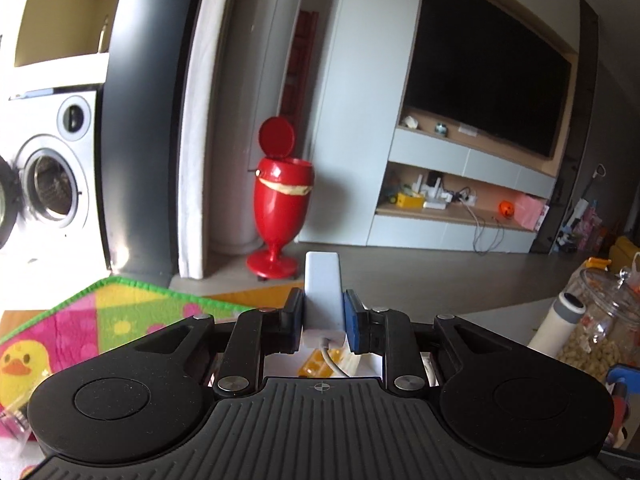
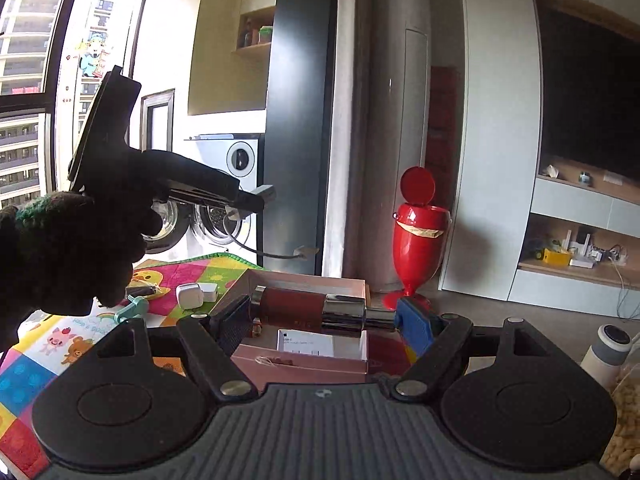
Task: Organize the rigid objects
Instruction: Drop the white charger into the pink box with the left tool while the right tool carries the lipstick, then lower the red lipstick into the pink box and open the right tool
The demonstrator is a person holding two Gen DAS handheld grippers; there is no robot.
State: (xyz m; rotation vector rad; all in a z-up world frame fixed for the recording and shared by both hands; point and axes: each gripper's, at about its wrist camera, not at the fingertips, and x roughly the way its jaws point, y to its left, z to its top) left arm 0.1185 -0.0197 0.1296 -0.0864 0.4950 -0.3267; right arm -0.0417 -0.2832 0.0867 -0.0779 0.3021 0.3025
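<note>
**Both grippers loaded above the mat**

Crosswise between the wide-set jaws of the right gripper (image 2: pixel 320 314) lies a dumbbell-like cylinder (image 2: pixel 308 307), red in the middle with chrome ends, its long axis running from pad to pad, so each pad bears on an end. It hangs directly over the pink box (image 2: pixel 304 364), nearer the box's near wall than its far one. My judgement: the coming move is a plain descent, with the cylinder's length kept along the box's long side so that it fits between the walls.

Clenched in the left gripper (image 1: pixel 323 312) is a white charger (image 1: pixel 323 288), standing upright between the narrow-set pads, its cable (image 1: pixel 332 360) trailing back under the tool. The right wrist view shows that gripper raised at the left in a gloved hand (image 2: pixel 68 248), over the mat (image 2: pixel 208 272), the cable dangling from it. The right hand is the nearer to the box.

Inside the box I see a white carton (image 2: pixel 306 343) and a small coil of string (image 2: pixel 266 360). Two more white plugs (image 2: pixel 196 294) sit on the mat near the box's left corner.
</note>
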